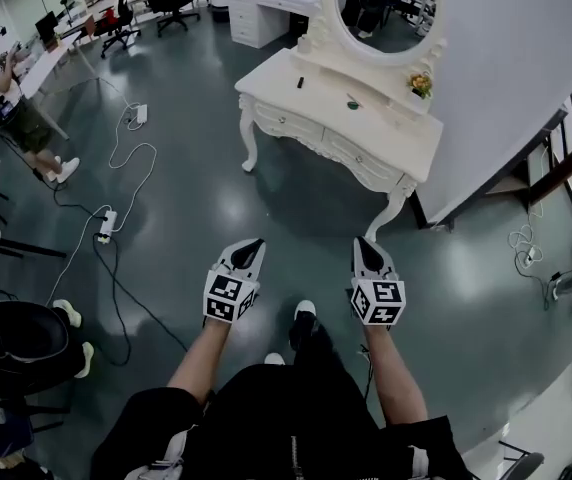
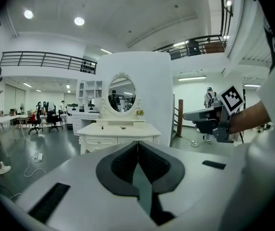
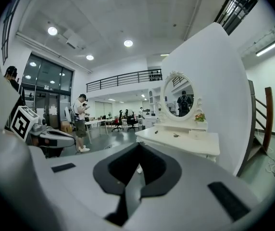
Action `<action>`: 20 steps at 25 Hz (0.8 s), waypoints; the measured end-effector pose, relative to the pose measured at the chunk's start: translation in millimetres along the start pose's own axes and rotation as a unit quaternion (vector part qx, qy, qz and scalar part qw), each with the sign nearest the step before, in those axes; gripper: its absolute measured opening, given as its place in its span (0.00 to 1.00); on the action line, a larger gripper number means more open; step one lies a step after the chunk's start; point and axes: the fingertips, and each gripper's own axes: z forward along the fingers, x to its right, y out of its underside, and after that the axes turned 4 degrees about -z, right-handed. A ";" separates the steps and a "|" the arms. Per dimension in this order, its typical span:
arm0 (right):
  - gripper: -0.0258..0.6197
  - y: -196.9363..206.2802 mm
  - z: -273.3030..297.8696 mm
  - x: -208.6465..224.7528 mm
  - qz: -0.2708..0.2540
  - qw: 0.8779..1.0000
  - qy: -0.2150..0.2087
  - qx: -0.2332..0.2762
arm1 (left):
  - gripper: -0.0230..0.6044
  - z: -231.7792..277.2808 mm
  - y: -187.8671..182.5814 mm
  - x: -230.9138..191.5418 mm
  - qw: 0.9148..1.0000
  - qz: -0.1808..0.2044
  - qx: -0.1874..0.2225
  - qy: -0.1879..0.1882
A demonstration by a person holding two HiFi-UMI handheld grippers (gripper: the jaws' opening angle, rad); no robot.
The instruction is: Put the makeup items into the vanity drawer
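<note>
A white vanity table (image 1: 366, 128) with an oval mirror (image 1: 386, 8) stands ahead against a white wall, its front drawers (image 1: 351, 154) closed. Two small dark makeup items (image 1: 300, 81) (image 1: 352, 103) lie on its top, and a small flower pot (image 1: 421, 85) stands by the mirror. My left gripper (image 1: 255, 244) and right gripper (image 1: 364, 243) hang side by side over the grey floor, well short of the vanity. Both are shut and hold nothing. The vanity (image 2: 120, 129) shows far beyond the left gripper (image 2: 137, 144), and the vanity (image 3: 185, 141) likewise lies past the right gripper (image 3: 138, 146).
Cables and power strips (image 1: 106, 226) trail across the floor to the left. A person (image 1: 6, 98) stands at the far left by desks. A black office chair (image 1: 16, 340) sits at lower left. Stairs (image 1: 566, 158) rise at the right. Another white desk (image 1: 266, 3) stands behind the vanity.
</note>
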 end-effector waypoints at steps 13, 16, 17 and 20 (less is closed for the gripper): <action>0.05 -51.7 173.0 77.1 -0.004 1.000 -0.022 0.009 | 0.07 147.6 -66.4 -96.6 1.000 -0.003 0.003 -0.025; 0.05 -63.3 214.2 101.9 -0.005 1.000 -0.026 0.010 | 0.07 186.1 -83.4 -116.9 0.999 -0.005 0.004 -0.034; 0.05 -66.1 227.1 109.3 -0.005 1.000 -0.028 0.010 | 0.07 198.6 -88.4 -122.8 0.999 -0.006 0.005 -0.035; 0.05 -74.5 261.9 127.9 -0.009 0.999 -0.035 0.009 | 0.07 231.8 -101.7 -138.4 0.999 -0.010 0.009 -0.038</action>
